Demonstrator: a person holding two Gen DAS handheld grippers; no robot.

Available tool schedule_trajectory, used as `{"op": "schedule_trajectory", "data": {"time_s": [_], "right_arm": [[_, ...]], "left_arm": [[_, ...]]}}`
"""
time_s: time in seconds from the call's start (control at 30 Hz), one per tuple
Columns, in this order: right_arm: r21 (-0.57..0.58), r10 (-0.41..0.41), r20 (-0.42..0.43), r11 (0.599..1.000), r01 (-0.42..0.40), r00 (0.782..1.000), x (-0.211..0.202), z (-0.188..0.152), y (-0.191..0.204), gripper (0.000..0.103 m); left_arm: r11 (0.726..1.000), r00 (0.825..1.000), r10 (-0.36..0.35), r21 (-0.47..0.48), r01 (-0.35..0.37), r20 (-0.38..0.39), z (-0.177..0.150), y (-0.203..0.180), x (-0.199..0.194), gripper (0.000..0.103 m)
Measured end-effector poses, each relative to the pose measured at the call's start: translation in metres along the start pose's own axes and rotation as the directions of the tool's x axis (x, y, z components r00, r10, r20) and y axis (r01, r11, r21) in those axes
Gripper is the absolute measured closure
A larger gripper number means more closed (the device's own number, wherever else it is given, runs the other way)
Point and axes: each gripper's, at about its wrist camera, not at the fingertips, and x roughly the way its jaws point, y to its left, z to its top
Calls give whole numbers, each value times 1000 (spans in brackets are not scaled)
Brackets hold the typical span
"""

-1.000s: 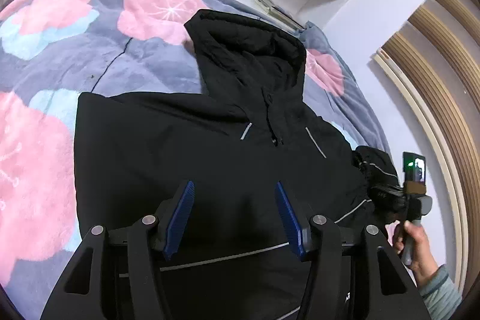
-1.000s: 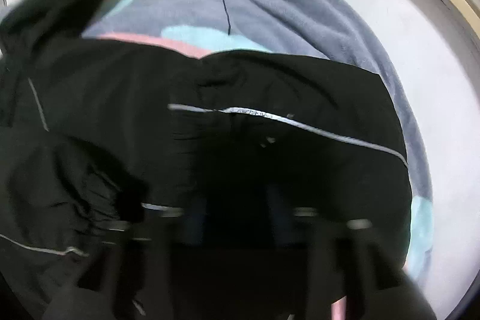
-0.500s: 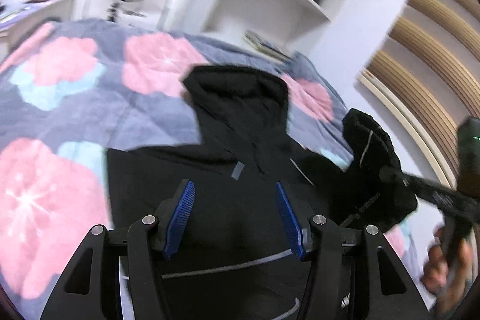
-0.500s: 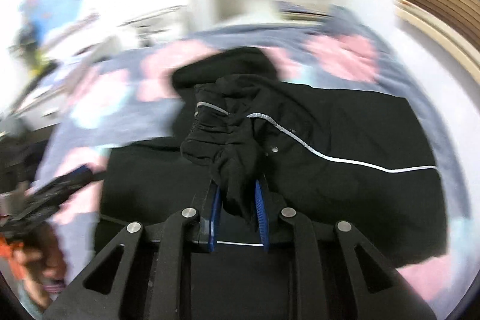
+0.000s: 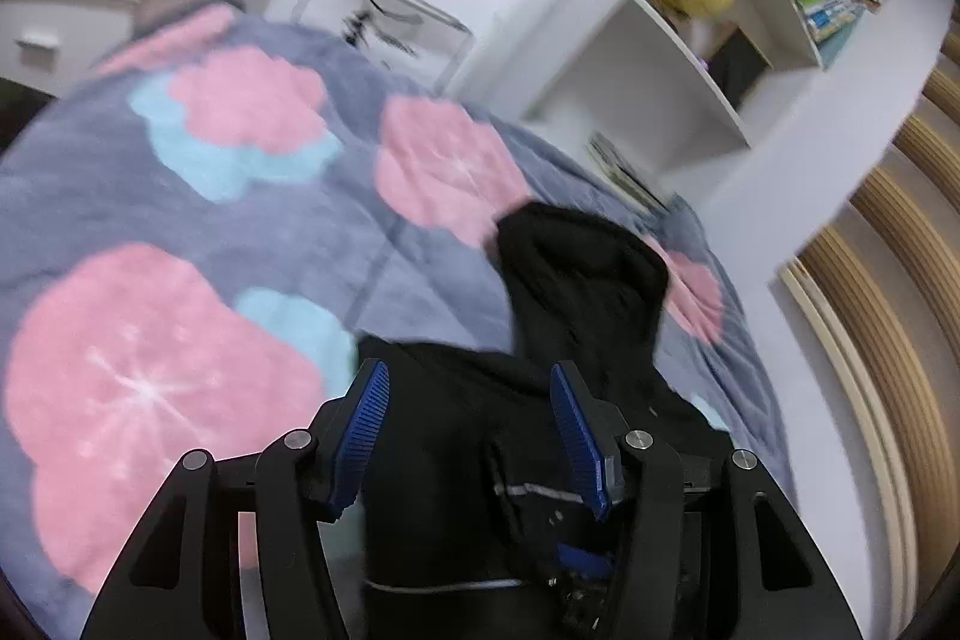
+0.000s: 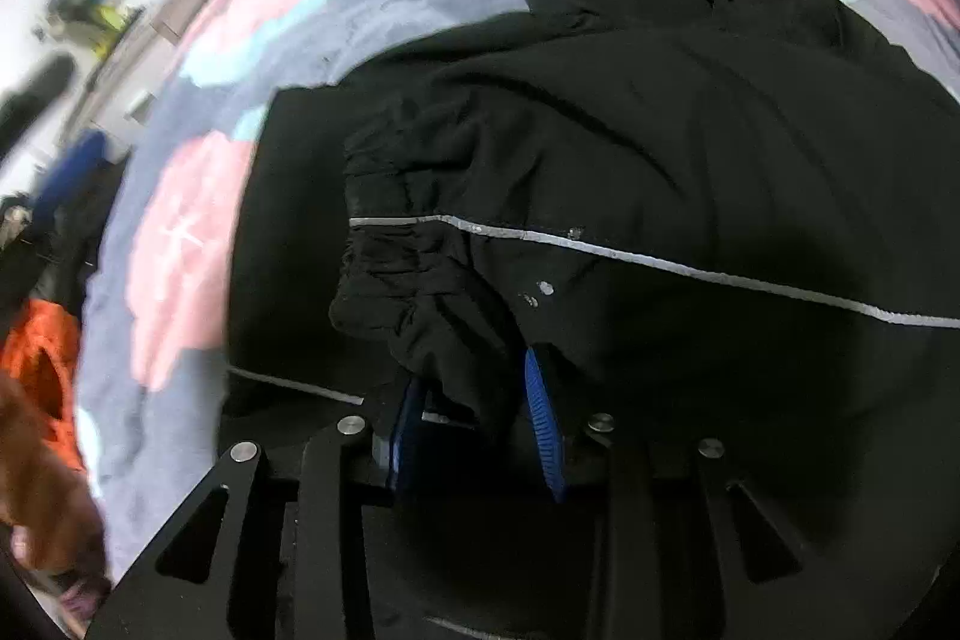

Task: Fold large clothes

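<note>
A black hooded jacket (image 5: 456, 430) with thin silver stripes lies on a grey bedspread; its hood (image 5: 576, 268) points away from me. My left gripper (image 5: 468, 406) is open and empty above the jacket's body. In the right wrist view the jacket (image 6: 690, 112) fills most of the frame. My right gripper (image 6: 480, 400) is shut on the jacket's gathered sleeve cuff (image 6: 408, 274) and holds the sleeve over the jacket's body.
The bedspread (image 5: 180, 232) has pink and blue flowers. White shelves (image 5: 690, 58) with books and a yellow ball stand behind the bed. A white drawer unit (image 5: 90, 10) is at the far left. An orange garment (image 6: 42, 340) lies beyond the bed's left edge.
My right gripper has carried the sleeve leftward across the jacket's body. My left gripper has tilted up and moved left, so more of the bed and the shelves shows.
</note>
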Motion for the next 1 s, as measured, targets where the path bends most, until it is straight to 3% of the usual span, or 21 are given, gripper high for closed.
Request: {"op": "schedule_trajectory", "data": {"time_s": [0.03, 0.1, 0.17, 0.23, 0.3, 0.37, 0.47, 0.57, 0.63, 0.7, 0.83, 0.87, 0.93, 1.0], "right_arm": [[15, 32, -1, 999, -32, 999, -11, -3, -3, 61], [30, 84, 16, 996, -84, 996, -34, -6, -12, 43], [18, 108, 53, 994, -109, 993, -66, -14, -22, 36], [-8, 92, 89, 996, -92, 992, -90, -21, -26, 35], [-33, -32, 154, 999, 38, 988, -119, -35, -48, 34], [-4, -179, 189, 983, 183, 966, -130, -44, -71, 34], [93, -302, 186, 953, 289, 935, -139, -52, -120, 34], [206, -400, 176, 908, 364, 899, -142, -59, -173, 34], [262, -371, 153, 909, 324, 916, -136, -66, -195, 34], [278, -364, 146, 908, 315, 920, -129, -71, -202, 34], [234, -399, 155, 904, 359, 904, -131, -73, -196, 34], [233, -393, 161, 906, 352, 905, -132, -71, -195, 34], [248, -380, 178, 910, 332, 908, -131, -63, -183, 34], [261, -363, 195, 915, 308, 911, -142, -64, -178, 34]], "left_arm": [[1000, 1000, -10, 19, 11, -18, -2, -4, 4, 45], [998, 998, -28, 60, 31, -59, -8, -15, 12, 45], [995, 993, -53, 83, 62, -104, -13, -23, 19, 45], [988, 974, -113, 82, 132, -197, -20, -28, 31, 43], [982, 945, -158, 57, 181, -287, -28, -29, 44, 42], [980, 916, -175, 31, 199, -361, -39, -29, 60, 42], [986, 894, -149, 4, 166, -423, -56, -27, 83, 42], [995, 901, -67, 36, 91, -428, -69, -28, 102, 42], [996, 910, -45, 49, 71, -411, -75, -32, 110, 44], [994, 919, -26, 90, 66, -393, -79, -40, 111, 67], [987, 944, -9, 150, 62, -331, -76, -58, 92, 76], [984, 943, 1, 167, 58, -332, -70, -63, 81, 76], [985, 925, 21, 166, 45, -379, -61, -66, 60, 76], [989, 924, 4, 141, 54, -382, -51, -64, 39, 75]]}}
